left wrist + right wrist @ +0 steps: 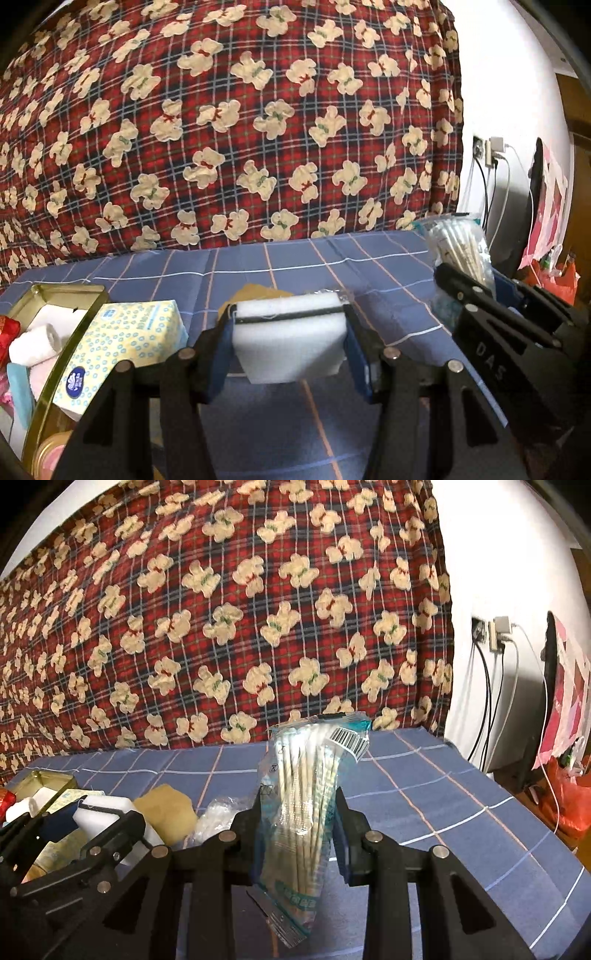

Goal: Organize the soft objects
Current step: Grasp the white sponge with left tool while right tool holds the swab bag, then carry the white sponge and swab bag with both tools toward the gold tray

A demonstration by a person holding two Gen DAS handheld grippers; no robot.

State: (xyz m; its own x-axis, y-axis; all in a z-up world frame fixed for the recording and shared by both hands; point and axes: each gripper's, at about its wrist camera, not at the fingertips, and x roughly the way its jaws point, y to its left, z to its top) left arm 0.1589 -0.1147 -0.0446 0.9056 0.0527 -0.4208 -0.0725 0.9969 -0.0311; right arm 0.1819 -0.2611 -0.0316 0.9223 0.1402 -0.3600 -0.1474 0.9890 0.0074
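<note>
My left gripper (290, 332) is shut on a white foam sponge (290, 341) and holds it above the blue checked cloth (332, 266). The sponge also shows in the right wrist view (107, 812), with the left gripper (74, 823) around it. My right gripper (299, 812) is shut on a clear bag of cotton swabs (306, 794), held upright. That bag shows at the right of the left wrist view (461, 243), with the right gripper (491, 325) below it. A gold tin (62, 295) at the left holds white rolls (37, 339).
A yellow dotted tissue pack (122, 343) leans on the tin's rim. A tan sponge (166, 812) and a crumpled clear bag (218, 812) lie on the cloth. A red plaid bear-print quilt (240, 129) rises behind. Wall sockets with cables (491, 635) are at the right.
</note>
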